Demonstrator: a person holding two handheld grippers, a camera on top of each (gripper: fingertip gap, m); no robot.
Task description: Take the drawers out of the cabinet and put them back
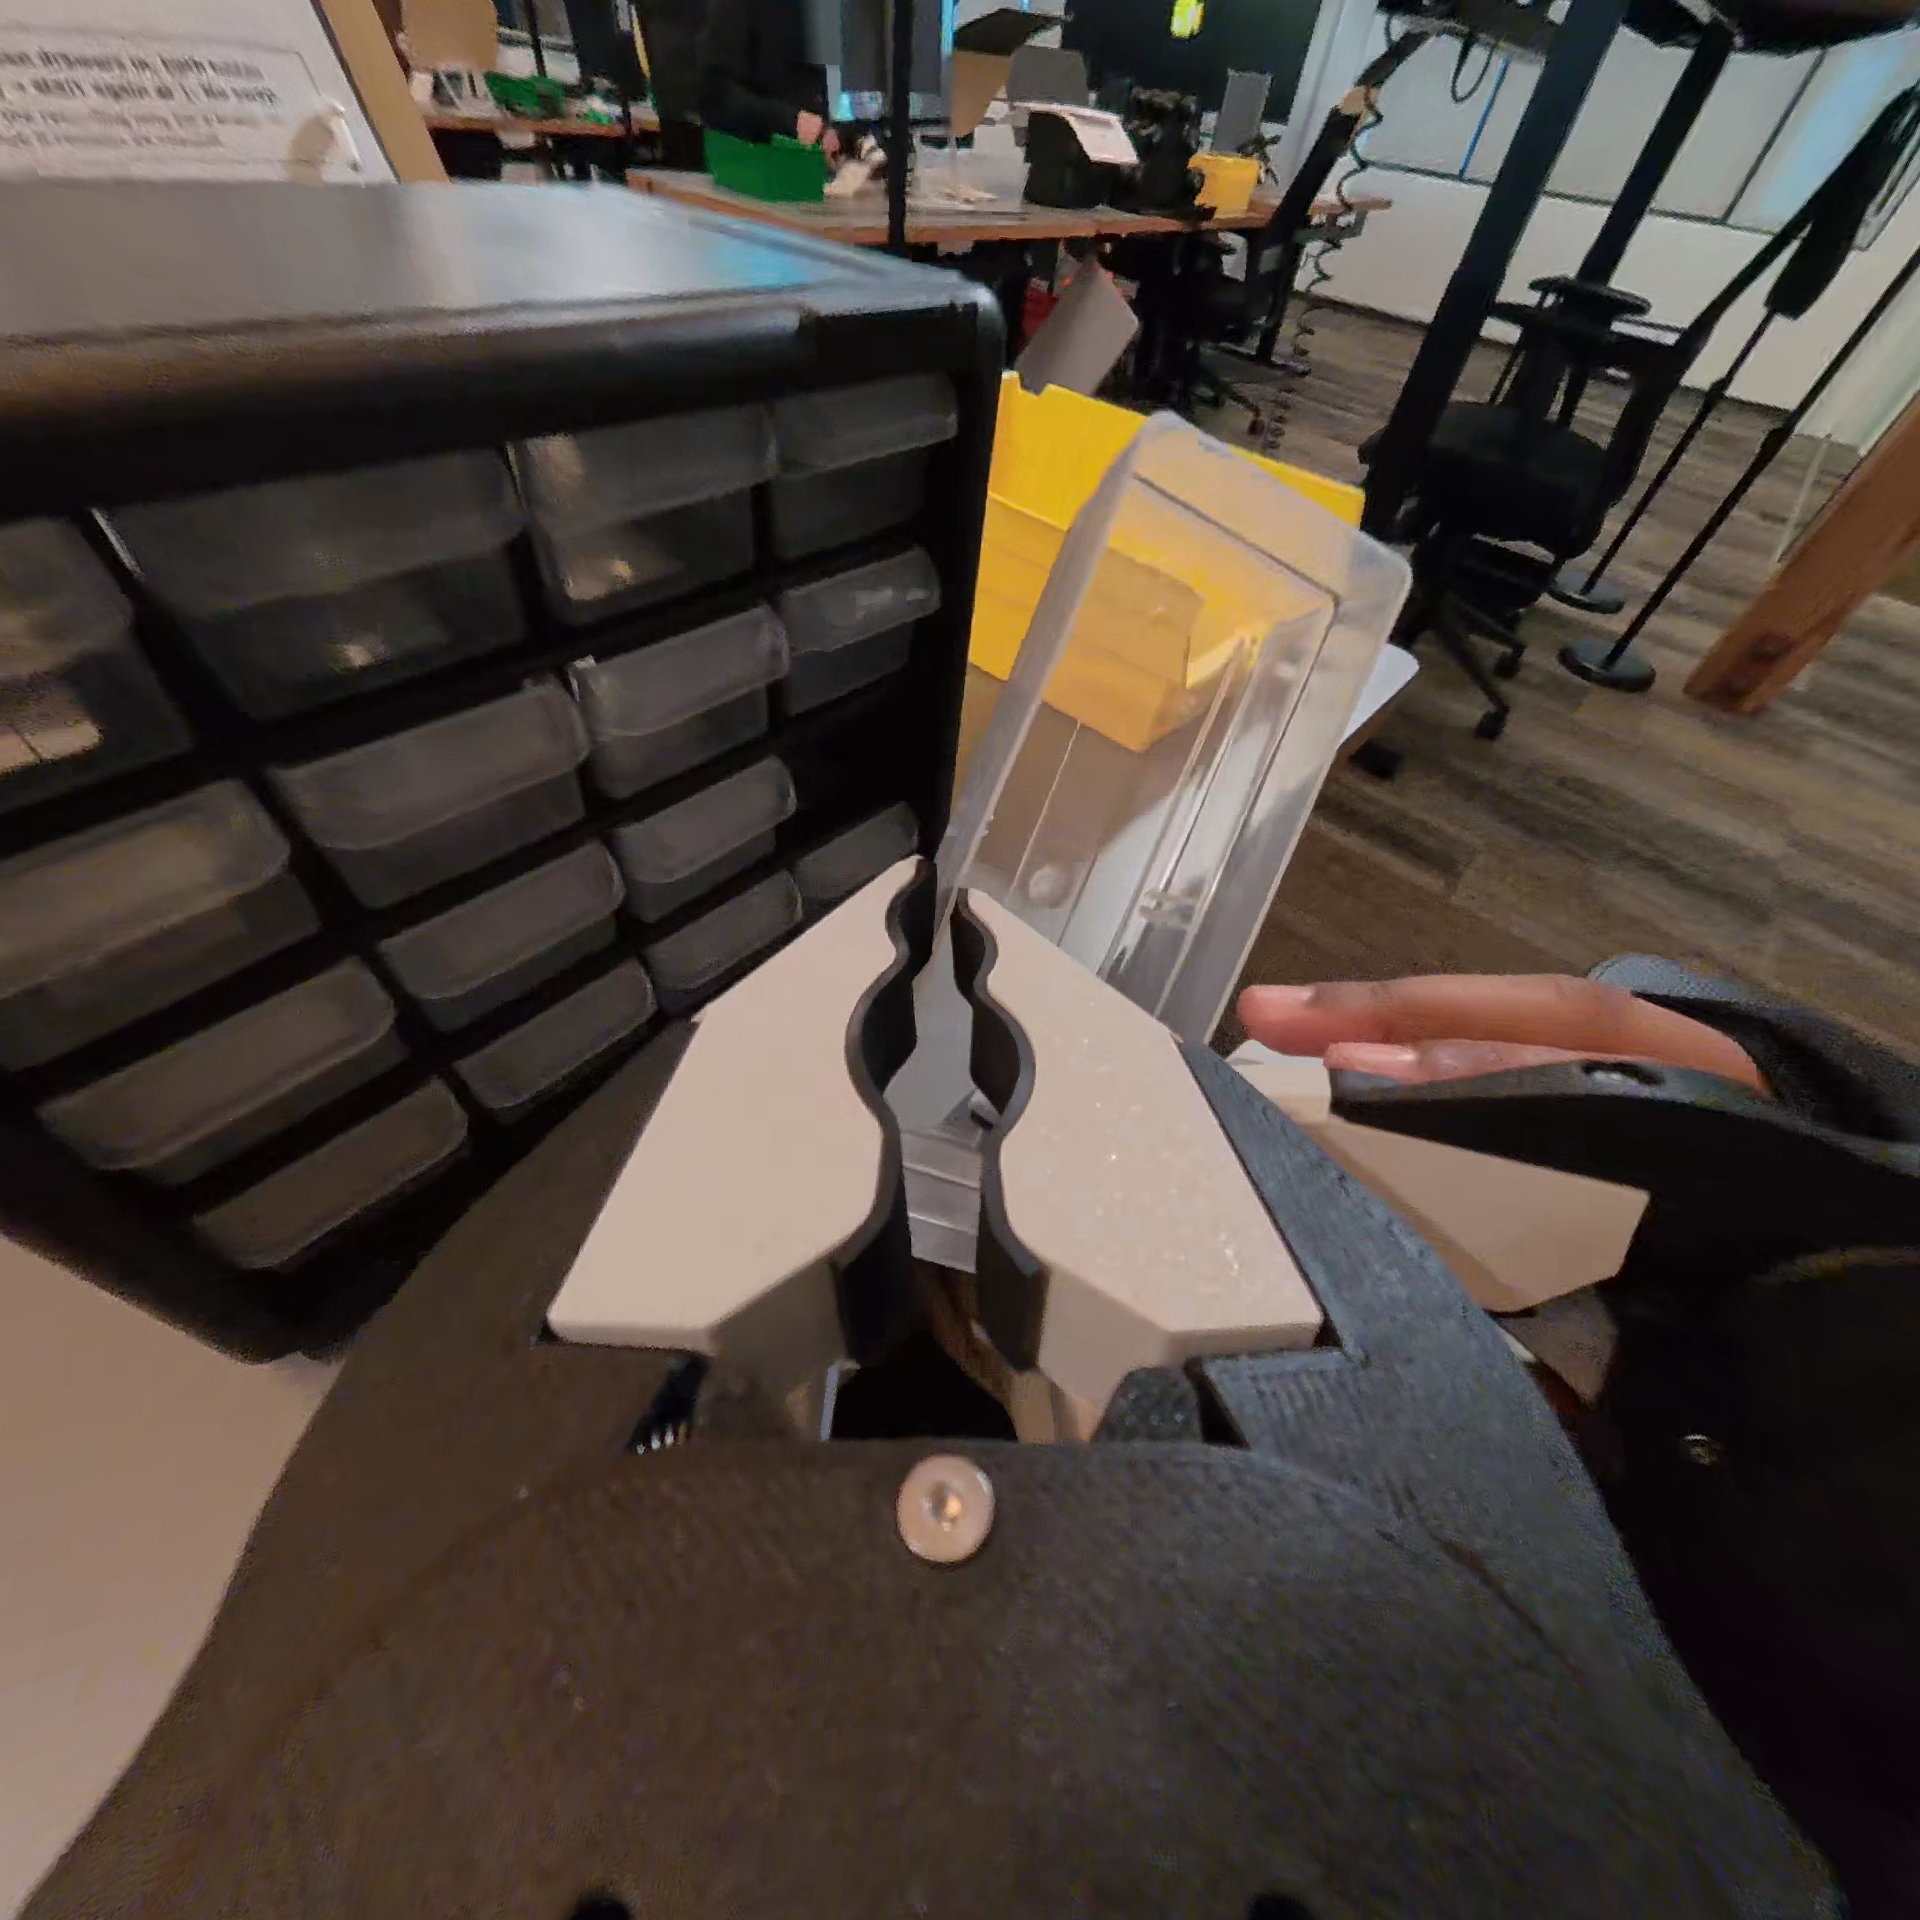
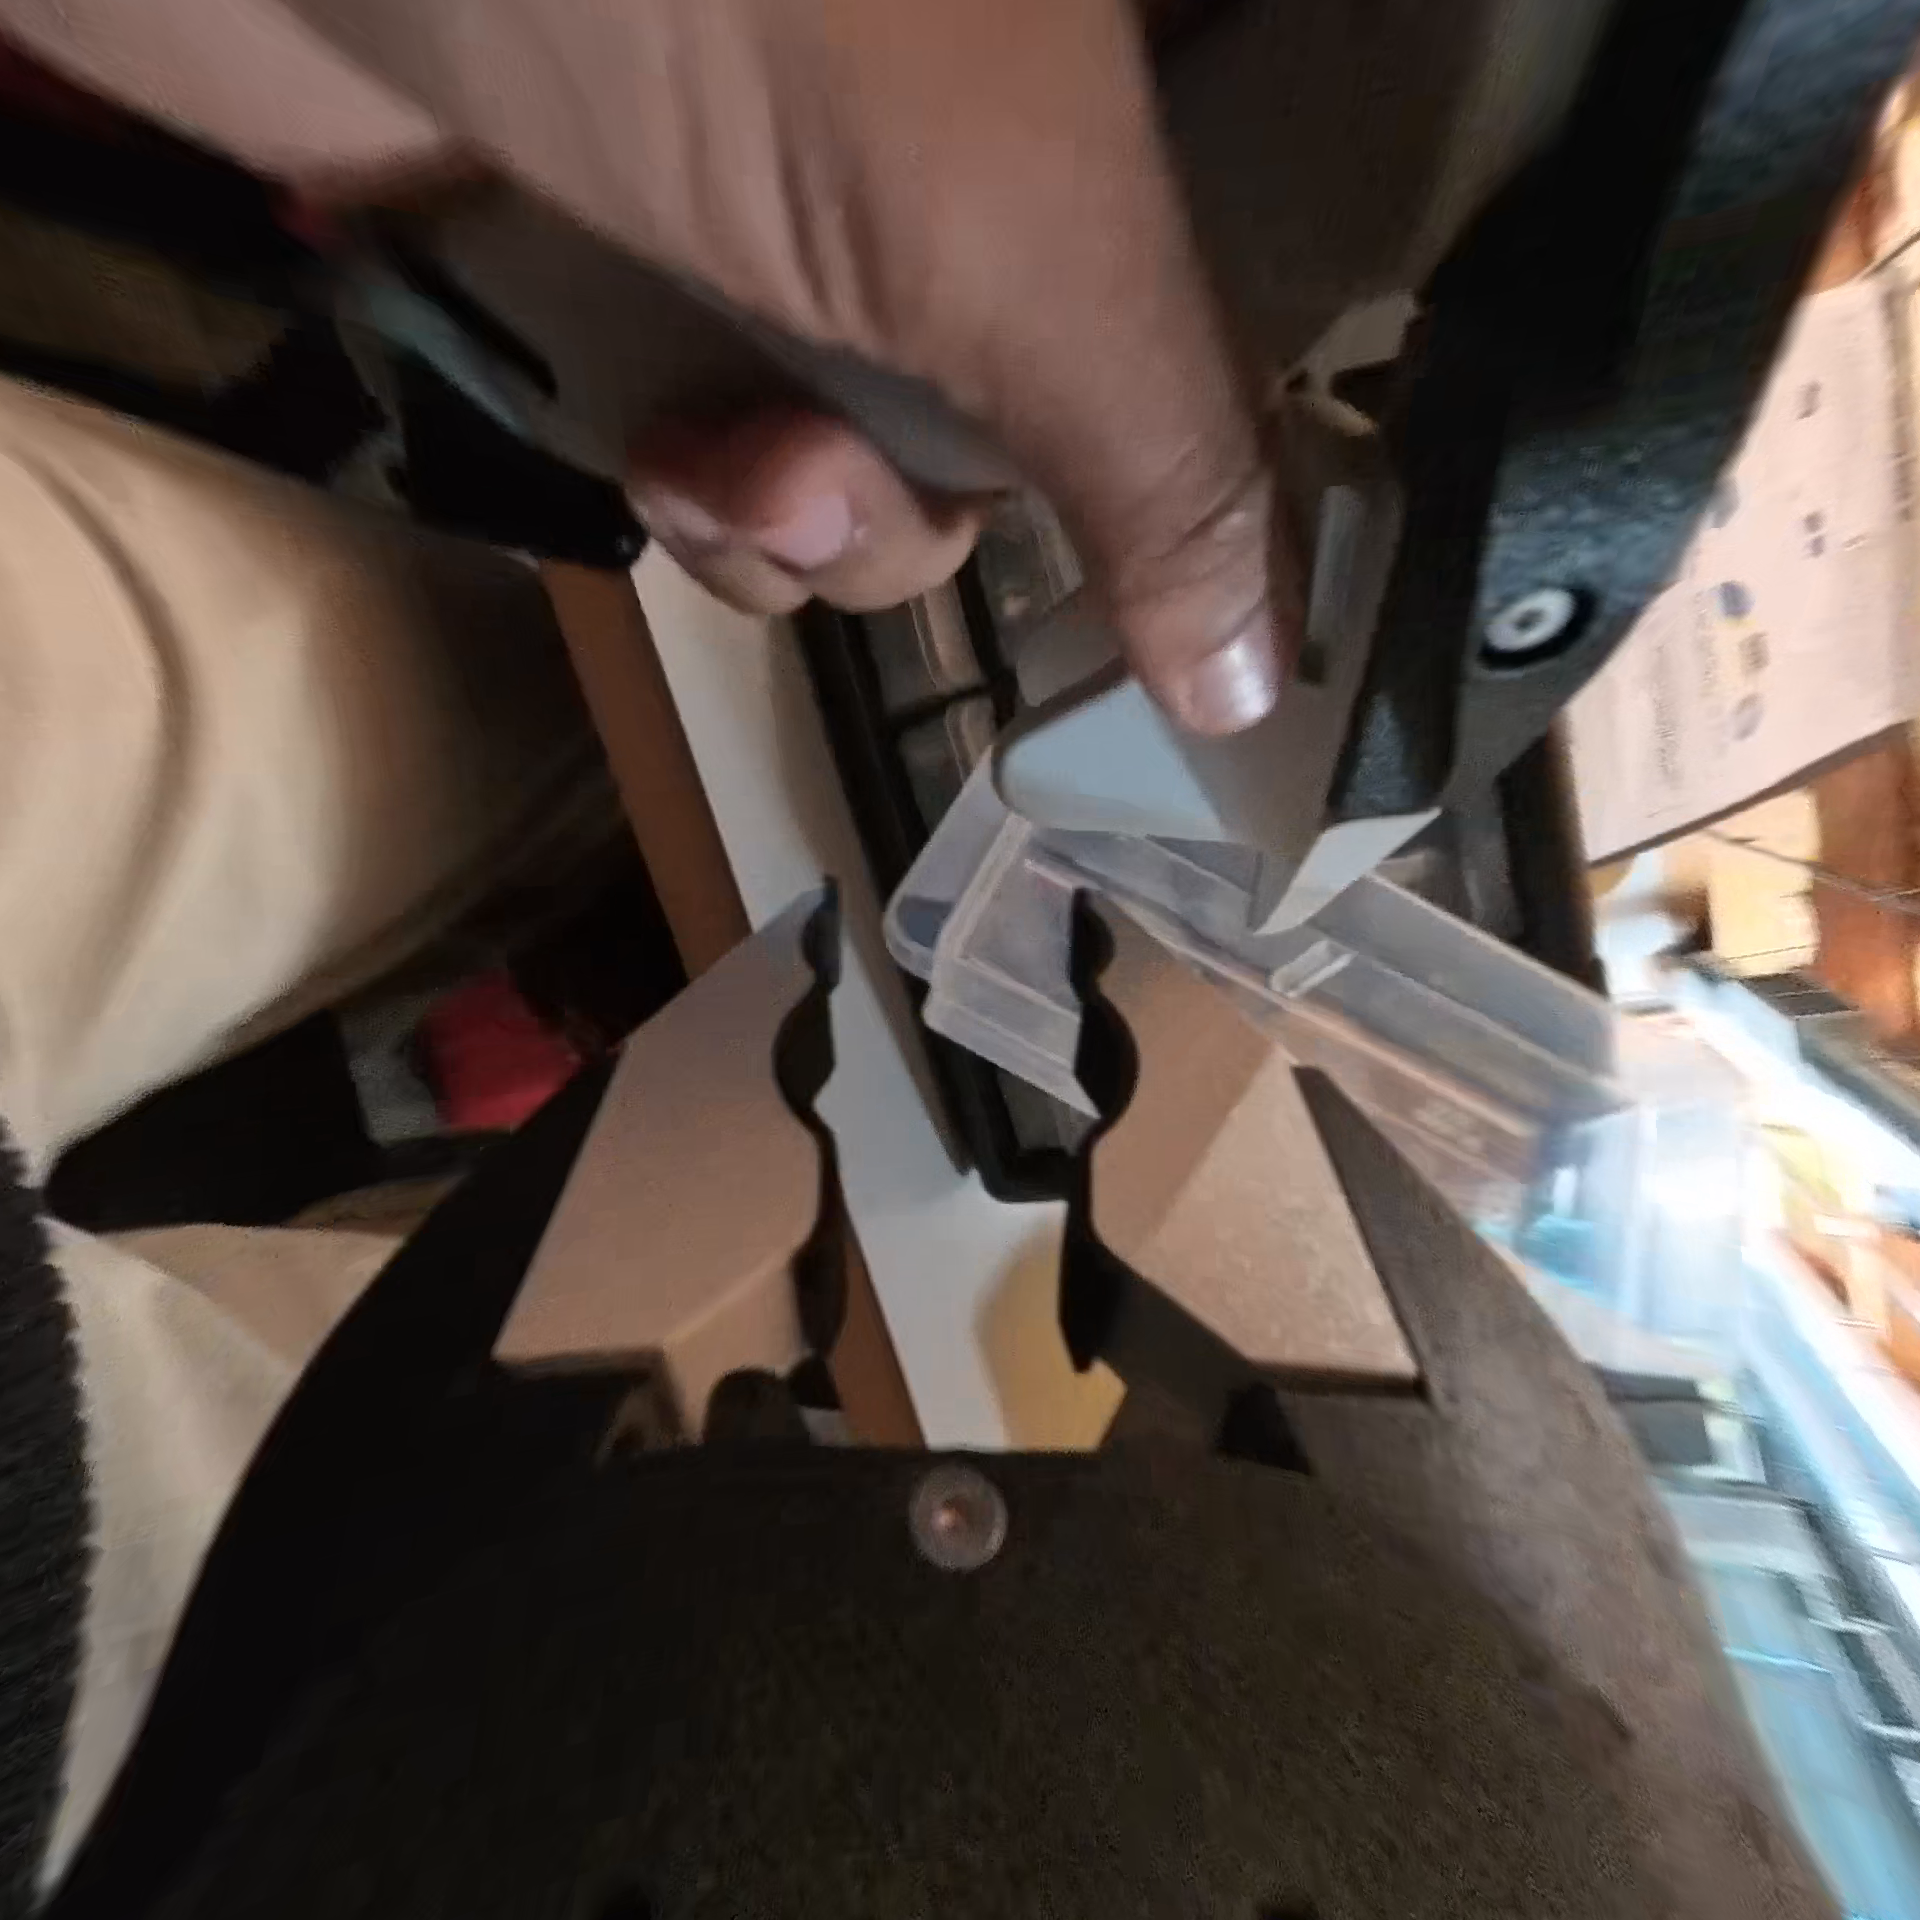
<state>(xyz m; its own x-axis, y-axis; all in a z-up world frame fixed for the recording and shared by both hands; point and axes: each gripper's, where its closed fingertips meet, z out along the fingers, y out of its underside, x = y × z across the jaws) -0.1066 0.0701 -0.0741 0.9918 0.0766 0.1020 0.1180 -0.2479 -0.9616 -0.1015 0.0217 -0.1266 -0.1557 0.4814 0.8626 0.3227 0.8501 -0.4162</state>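
Observation:
The black cabinet (image 1: 499, 343) fills the left of the left wrist view, with rows of clear drawers (image 1: 416, 790). One slot in its right column (image 1: 847, 753) looks dark and empty. My left gripper (image 1: 940, 894) is shut on the front lip of a clear drawer (image 1: 1174, 727), which is out of the cabinet and tilts up and away beside its right side. In the blurred right wrist view the same drawer (image 2: 997, 997) lies just past my right gripper (image 2: 951, 914), which is open and empty. The left gripper's pale finger (image 2: 1122, 769) clamps the drawer there.
Yellow bins (image 1: 1049, 540) stand behind the held drawer. The cabinet sits on a white table (image 1: 104, 1558). A hand (image 1: 1455, 1023) on the other gripper is close at the right. Office chairs (image 1: 1507, 488) and stands sit on the wood floor beyond.

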